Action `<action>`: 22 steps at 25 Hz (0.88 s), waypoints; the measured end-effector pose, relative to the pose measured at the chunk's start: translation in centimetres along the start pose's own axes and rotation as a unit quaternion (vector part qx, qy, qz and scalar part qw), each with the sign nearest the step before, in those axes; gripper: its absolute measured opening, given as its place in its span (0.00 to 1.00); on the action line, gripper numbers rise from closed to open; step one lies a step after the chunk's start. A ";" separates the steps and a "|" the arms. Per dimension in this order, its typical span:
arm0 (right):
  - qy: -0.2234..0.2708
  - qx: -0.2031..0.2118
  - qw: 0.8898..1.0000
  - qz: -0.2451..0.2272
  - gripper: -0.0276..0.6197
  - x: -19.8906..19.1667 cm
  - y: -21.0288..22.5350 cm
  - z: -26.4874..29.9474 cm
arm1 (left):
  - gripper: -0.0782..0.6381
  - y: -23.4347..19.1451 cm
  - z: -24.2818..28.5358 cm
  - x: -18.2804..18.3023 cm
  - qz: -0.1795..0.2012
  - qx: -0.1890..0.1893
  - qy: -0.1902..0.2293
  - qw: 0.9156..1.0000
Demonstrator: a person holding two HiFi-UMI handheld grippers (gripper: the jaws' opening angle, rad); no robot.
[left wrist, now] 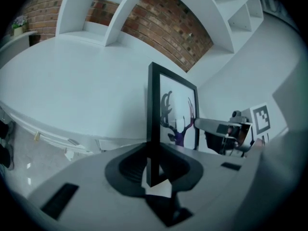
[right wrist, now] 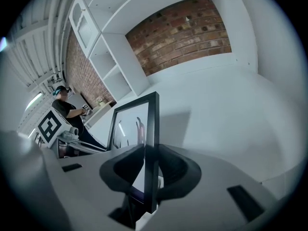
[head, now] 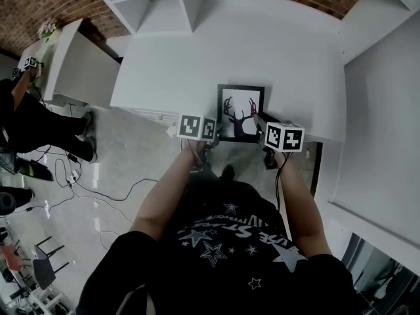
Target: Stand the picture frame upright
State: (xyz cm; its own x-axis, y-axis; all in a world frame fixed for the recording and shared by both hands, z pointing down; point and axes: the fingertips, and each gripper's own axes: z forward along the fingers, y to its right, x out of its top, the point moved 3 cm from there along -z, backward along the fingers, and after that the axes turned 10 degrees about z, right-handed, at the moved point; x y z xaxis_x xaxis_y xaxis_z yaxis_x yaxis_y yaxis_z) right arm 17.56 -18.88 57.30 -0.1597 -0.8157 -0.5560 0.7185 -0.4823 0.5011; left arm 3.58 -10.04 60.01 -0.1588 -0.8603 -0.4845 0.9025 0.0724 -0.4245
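We hold the picture frame (head: 241, 113) upright at the near edge of the white table (head: 197, 58). Both forearms reach forward. The left gripper (head: 215, 137) clamps its left side, the right gripper (head: 258, 121) its right side.

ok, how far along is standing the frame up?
Done: the picture frame is gripped by both side edges, with the left hand-held gripper and the right hand-held gripper each closed on one. In hand: the frame looks tilted up off the white table and throws a shadow behind it. Left: set it upright on the table and release; it is not yet standing on its own.
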 end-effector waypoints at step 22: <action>0.074 0.073 0.991 -0.080 0.20 10.1 -12.9 4.5 | 0.23 -8.4 -10.5 8.1 0.012 0.047 0.115 0.992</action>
State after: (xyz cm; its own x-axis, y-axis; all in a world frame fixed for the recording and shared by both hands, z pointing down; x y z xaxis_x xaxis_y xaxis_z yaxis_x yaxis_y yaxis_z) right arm 3.65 -22.31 48.17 -0.1542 -0.6741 -0.7224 0.5852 -0.6514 0.4829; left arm -9.46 -12.29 51.62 -0.2145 -0.7205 -0.6595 0.9389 0.0339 -0.3425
